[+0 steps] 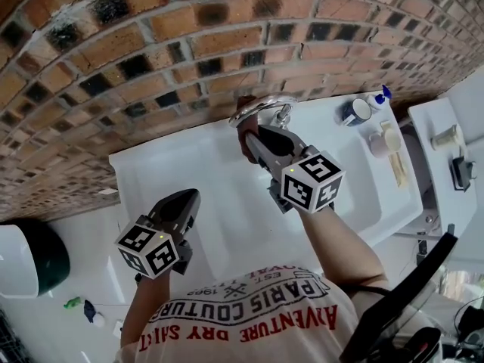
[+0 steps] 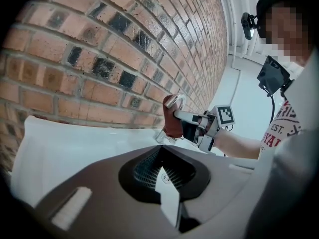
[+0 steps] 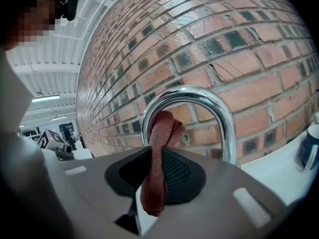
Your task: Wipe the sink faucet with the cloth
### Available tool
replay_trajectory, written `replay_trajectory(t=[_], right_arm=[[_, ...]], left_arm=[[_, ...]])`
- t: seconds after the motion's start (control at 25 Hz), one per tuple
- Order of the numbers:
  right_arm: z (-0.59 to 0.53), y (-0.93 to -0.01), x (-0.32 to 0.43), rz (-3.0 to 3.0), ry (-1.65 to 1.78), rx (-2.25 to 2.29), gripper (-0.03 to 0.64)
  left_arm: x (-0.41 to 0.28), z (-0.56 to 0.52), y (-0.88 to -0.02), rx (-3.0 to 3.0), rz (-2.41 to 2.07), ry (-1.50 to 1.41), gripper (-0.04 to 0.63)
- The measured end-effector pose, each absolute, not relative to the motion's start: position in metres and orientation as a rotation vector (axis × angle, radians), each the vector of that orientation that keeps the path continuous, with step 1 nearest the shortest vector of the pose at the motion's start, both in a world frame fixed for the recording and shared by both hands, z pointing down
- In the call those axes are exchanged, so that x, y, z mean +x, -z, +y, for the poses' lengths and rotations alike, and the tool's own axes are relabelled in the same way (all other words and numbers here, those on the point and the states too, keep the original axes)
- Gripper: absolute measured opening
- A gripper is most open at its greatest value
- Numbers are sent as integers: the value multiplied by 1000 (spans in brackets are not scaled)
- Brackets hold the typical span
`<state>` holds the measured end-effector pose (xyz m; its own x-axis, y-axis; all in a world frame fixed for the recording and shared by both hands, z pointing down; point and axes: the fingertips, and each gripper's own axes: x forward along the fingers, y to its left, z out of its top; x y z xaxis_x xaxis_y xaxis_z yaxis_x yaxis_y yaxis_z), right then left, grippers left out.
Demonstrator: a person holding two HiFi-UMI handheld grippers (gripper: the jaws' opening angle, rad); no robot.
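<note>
A chrome arched faucet [image 1: 261, 110] [image 3: 199, 103] [image 2: 175, 101] rises at the back of the white sink [image 1: 197, 180], against the brick wall. My right gripper [image 1: 249, 138] [image 3: 154, 178] is shut on a dark red cloth [image 3: 158, 153] [image 2: 172, 119] [image 1: 246, 144], whose top end presses against the left side of the faucet's arch. My left gripper [image 1: 189, 200] [image 2: 167, 183] hovers over the sink's left part, well short of the faucet, shut with nothing in it.
On the sink's right ledge stand a blue-and-white mug [image 1: 354, 112] [image 3: 309, 146], a small bottle [image 1: 376, 99] and a brush [image 1: 393, 153]. The brick wall [image 1: 151, 44] runs close behind the faucet. A dark bin [image 1: 34, 259] sits at far left.
</note>
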<state>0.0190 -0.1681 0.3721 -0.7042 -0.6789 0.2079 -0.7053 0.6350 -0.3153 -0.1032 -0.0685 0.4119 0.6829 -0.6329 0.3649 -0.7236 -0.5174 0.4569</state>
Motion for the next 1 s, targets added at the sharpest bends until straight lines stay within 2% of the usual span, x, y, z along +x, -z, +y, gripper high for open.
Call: replay_trajectory(t=[0.28,0.72,1.0], right_arm=[[-131,-363,35,-2820,-577,1134,66],[-55,-389,41,-2879,-845,957,66],[-44,-394,37,-2871,-864,949,61]], left_arm=[[-98,-64,-405,2324,-1031,-196,5],[-84,-42,-405,2330,-994,-187,5],[-82,-31,-406,2318,-983,-184,5]])
